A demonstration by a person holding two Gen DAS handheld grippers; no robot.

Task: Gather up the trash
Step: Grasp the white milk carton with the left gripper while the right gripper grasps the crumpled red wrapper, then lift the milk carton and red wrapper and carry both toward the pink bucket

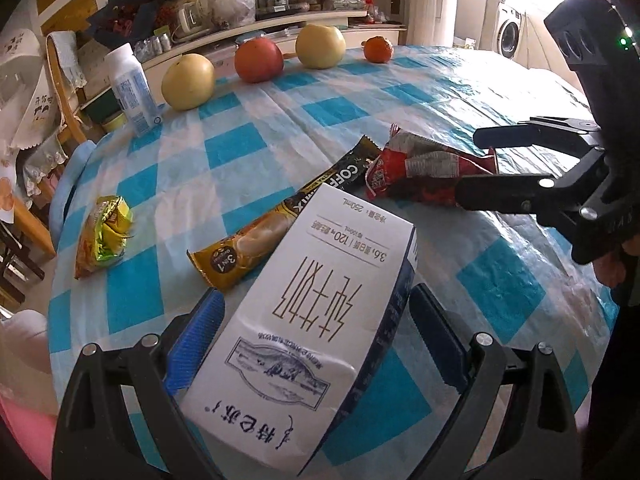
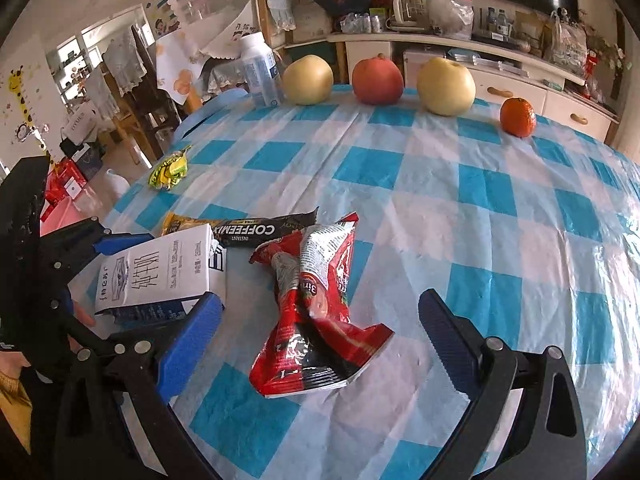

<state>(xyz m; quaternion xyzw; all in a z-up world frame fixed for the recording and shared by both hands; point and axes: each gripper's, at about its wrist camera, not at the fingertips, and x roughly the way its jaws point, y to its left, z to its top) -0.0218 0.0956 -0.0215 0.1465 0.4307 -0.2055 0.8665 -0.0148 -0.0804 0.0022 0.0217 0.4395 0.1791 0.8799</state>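
1. The left gripper stood with jaws wide on either side of the white milk carton, which lay on the checked table; no firm contact was evident.
2. The right gripper straddled the crumpled red wrapper, jaws wide.
3. Judgement: both grasps were pending; closing each pair was the next requirement.
4. Only the right view showed the coffee sachet passing behind the carton's far end; the yellow wrapper lay far left.

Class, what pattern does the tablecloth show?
Blue and white checks on the tablecloth, clearest in the right wrist view.
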